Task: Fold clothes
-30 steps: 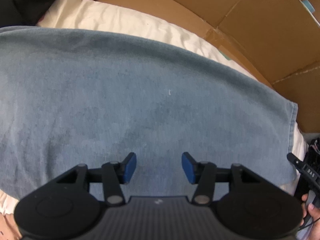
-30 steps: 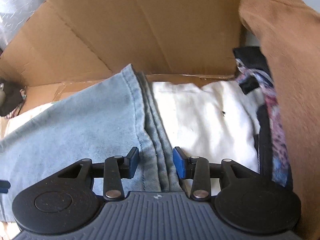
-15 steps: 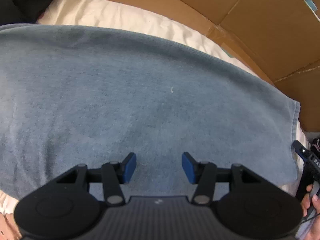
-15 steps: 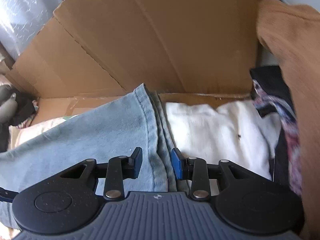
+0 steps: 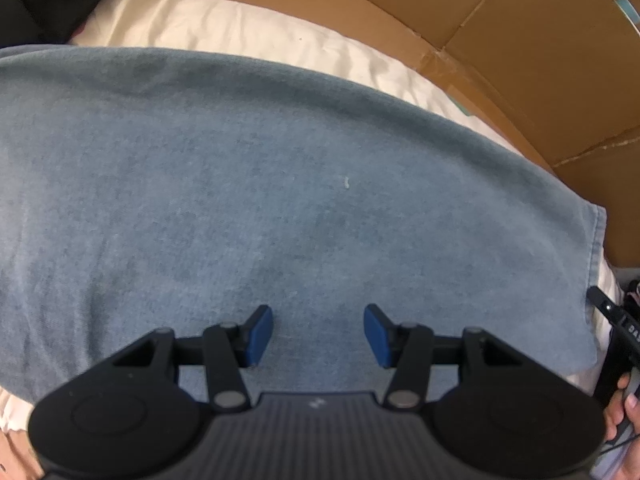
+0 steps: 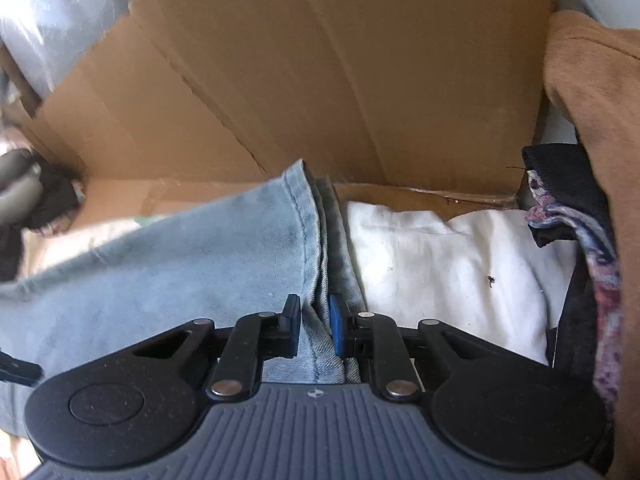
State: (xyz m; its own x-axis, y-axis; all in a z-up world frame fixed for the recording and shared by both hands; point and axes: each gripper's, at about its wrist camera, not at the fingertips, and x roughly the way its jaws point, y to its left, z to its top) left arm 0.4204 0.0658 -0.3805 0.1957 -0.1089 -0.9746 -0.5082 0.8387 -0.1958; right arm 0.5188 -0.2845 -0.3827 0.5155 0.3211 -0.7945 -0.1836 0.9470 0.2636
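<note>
Right hand-held gripper [image 6: 315,330] closing on 1 jeans hem [image 6: 310,248].

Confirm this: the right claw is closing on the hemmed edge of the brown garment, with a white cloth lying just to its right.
Not quite. In the right wrist view the right claw is closing on the hemmed edge of the blue denim garment, not a brown one. The denim hem sits between the pads, and the white cloth does lie just to its right.

jeans [image 6: 224,256]: matt faded denim | box [image 6: 360,80]: creased cardboard | sheet [image 6: 448,272]: white cloth
</note>
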